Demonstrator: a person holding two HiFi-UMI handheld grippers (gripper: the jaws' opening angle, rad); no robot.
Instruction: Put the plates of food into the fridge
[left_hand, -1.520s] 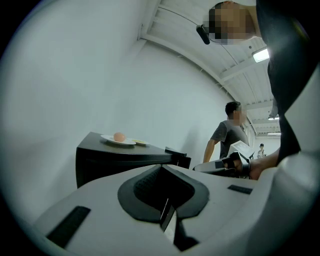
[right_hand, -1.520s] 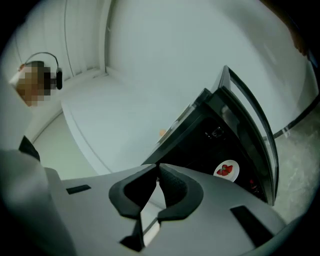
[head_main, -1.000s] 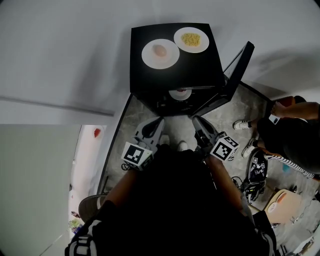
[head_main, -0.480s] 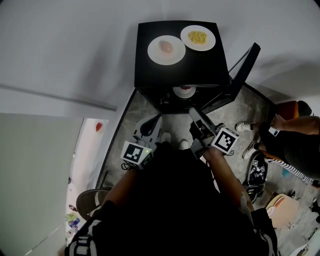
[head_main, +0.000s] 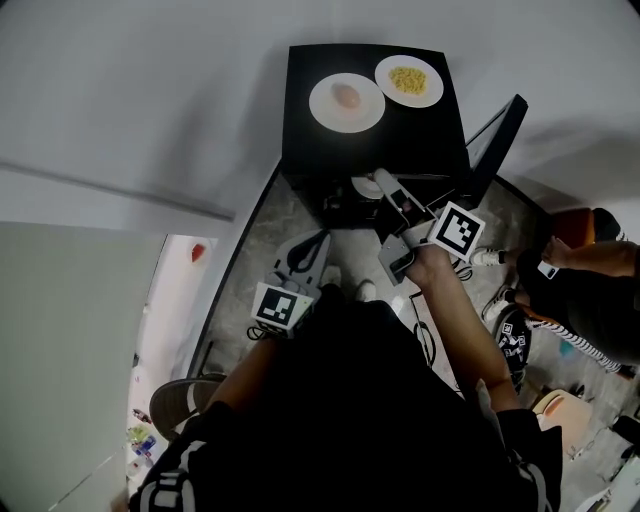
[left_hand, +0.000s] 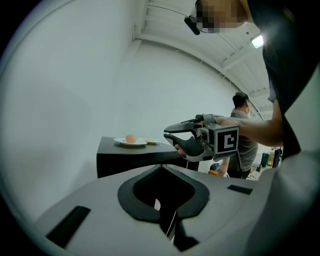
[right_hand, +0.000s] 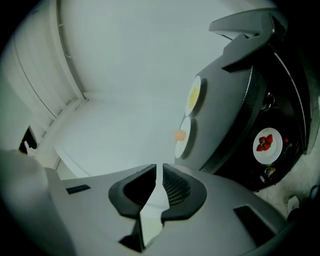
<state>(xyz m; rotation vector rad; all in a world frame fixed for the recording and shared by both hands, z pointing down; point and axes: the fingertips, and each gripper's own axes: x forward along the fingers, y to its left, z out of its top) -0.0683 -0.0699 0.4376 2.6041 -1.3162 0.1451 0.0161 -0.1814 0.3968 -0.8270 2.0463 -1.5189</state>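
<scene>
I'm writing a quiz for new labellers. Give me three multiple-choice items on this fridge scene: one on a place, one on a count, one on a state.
1. Where is the plate of strawberries relative to the fridge?
A) on top of it
B) inside it
C) on the floor beside it

2. How many plates stand on top of the fridge?
A) one
B) three
C) two

3. How is the fridge door?
A) open
B) shut
C) taken off

Key:
1 B, the right gripper view shows it in the dark interior.
2 C, one plate holds a round pinkish food and one holds yellow food.
3 A, it swings out to the side.
</scene>
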